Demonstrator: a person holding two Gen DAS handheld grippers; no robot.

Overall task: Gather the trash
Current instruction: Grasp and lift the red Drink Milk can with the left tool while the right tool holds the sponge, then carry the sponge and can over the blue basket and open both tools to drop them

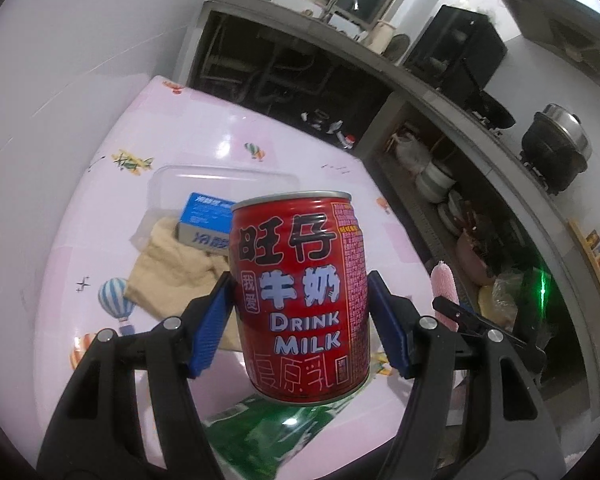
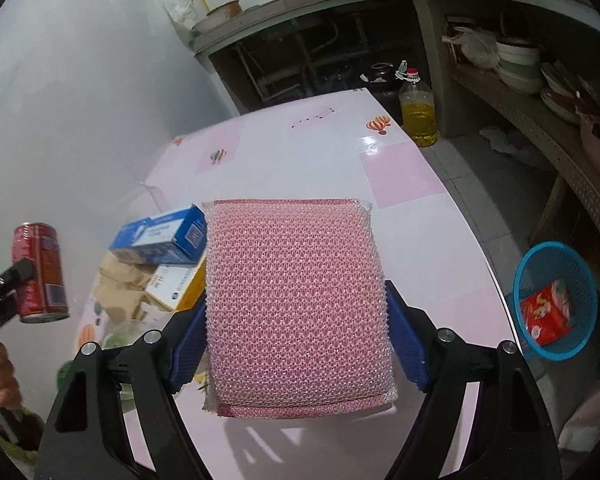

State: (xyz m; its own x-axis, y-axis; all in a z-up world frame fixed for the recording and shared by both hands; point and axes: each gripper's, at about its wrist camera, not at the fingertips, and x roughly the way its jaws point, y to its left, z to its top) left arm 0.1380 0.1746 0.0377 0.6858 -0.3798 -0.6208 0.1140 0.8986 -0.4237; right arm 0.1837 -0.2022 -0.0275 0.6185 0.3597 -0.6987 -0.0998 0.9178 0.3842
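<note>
My left gripper point(image 1: 300, 292) is shut on a red milk can point(image 1: 300, 240), held upright above the pink table point(image 1: 228, 140). The same can point(image 2: 40, 272) shows at the left edge of the right wrist view. My right gripper point(image 2: 296, 294) is shut on a pink mesh scrub sponge point(image 2: 296, 300), its blue pads pressing both sides. A blue mesh basket point(image 2: 540, 252) stands on the floor off the table's right edge, with a red packet point(image 2: 546, 312) inside. On the table lie a blue box point(image 2: 160, 236), a white and yellow box point(image 2: 176, 284) and a beige crumpled cloth point(image 1: 172, 272).
A clear plastic container point(image 1: 220, 176) sits behind the blue box. A green packet point(image 1: 268, 428) lies under the can near the front edge. An oil bottle point(image 2: 418, 112) stands on the floor past the table's far corner. Kitchen shelves with bowls run along the right.
</note>
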